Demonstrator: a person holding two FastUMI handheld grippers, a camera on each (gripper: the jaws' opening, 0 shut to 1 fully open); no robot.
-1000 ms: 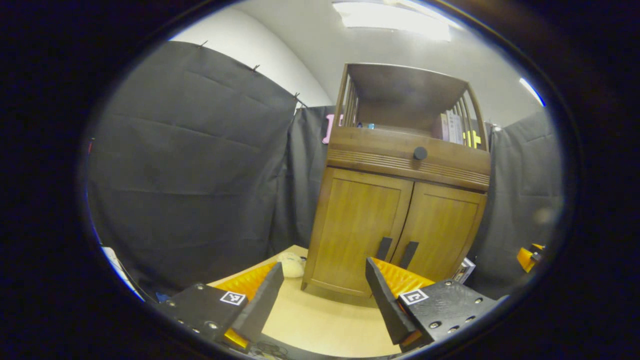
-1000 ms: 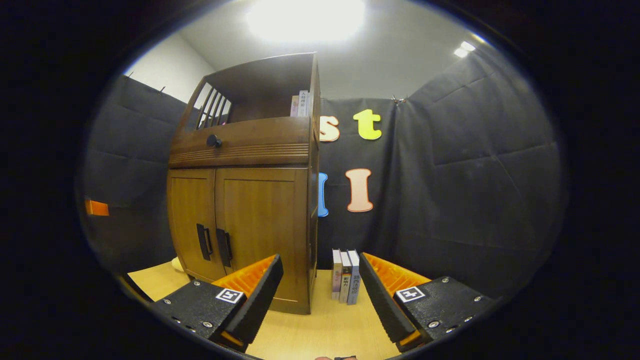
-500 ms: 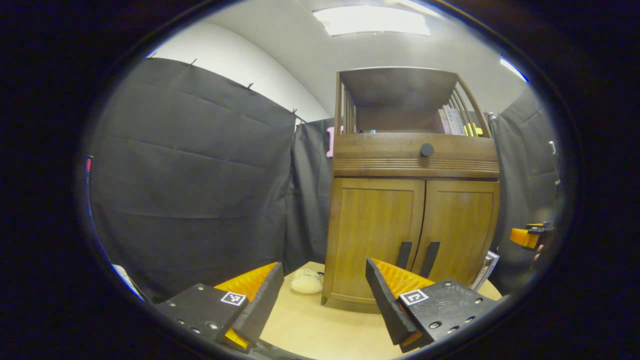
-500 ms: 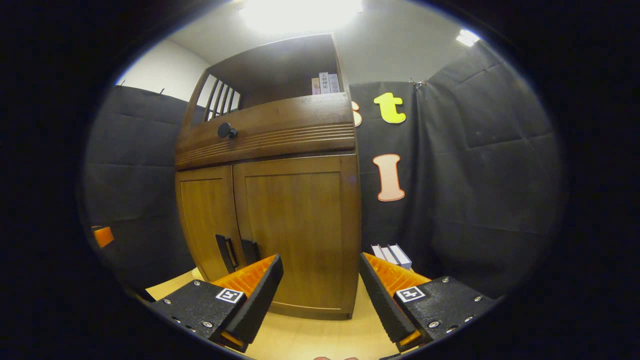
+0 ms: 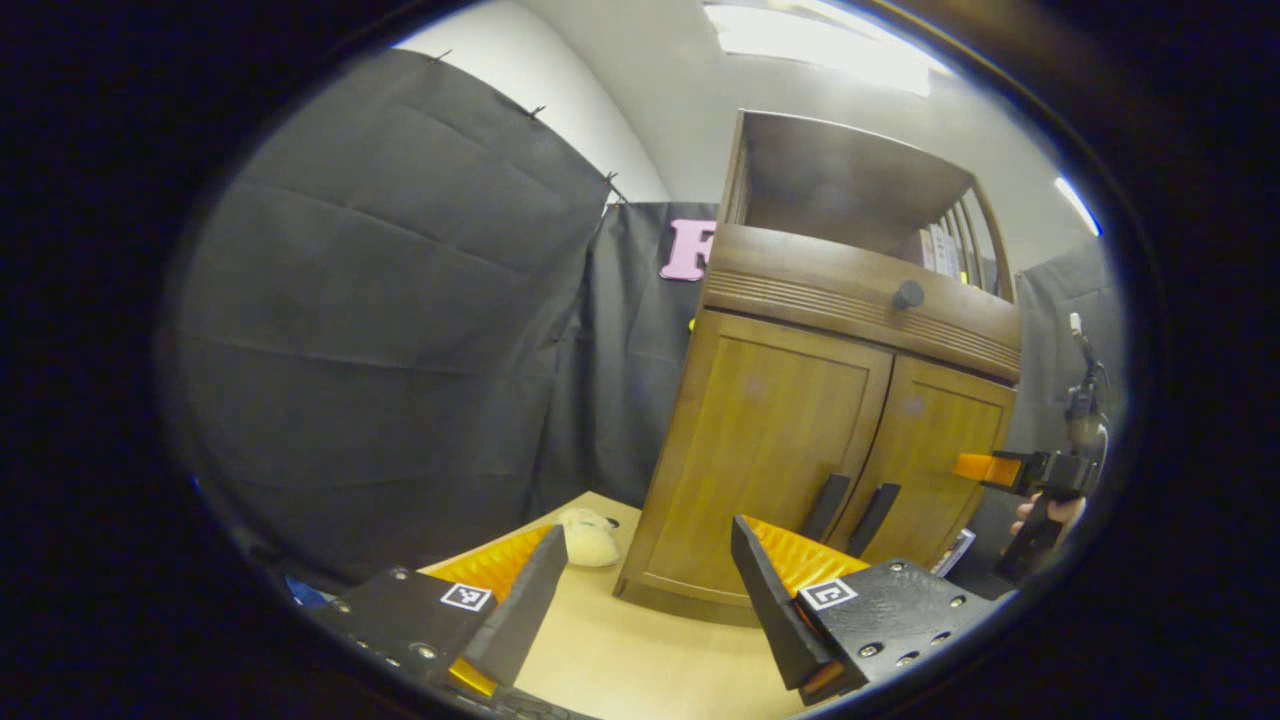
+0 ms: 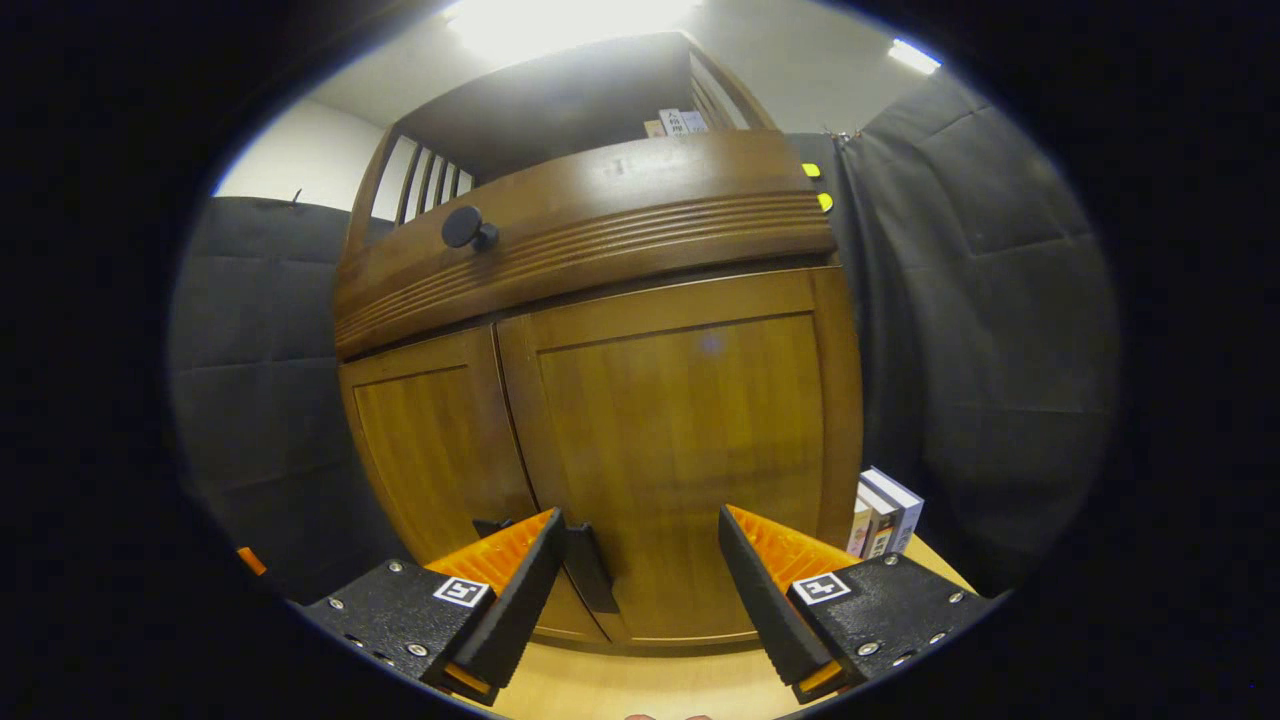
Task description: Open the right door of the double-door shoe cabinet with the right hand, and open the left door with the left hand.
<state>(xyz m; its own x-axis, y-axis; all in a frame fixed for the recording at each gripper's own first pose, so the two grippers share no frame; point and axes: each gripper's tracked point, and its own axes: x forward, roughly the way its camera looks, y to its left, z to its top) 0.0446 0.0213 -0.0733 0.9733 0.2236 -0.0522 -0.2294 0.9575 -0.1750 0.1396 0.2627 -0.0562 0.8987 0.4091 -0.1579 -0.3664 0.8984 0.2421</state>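
Note:
The wooden shoe cabinet stands on the light tabletop with both doors shut. In the left gripper view its two dark vertical handles sit side by side at the doors' meeting edge. My left gripper is open, apart from the cabinet, in front of the left door. My right gripper is open, close to the right door. The right door's handle lies just beside its left finger. The right gripper also shows in the left gripper view, held by a hand.
A drawer with a round dark knob runs above the doors, with an open shelf holding books on top. Several books stand right of the cabinet. A pale soft object lies at the cabinet's left foot. Black cloth walls surround the table.
My right gripper has moved in close to the right door, its handle now near the fingers. My left gripper has shifted, so the cabinet appears more at an angle. Both doors stay shut.

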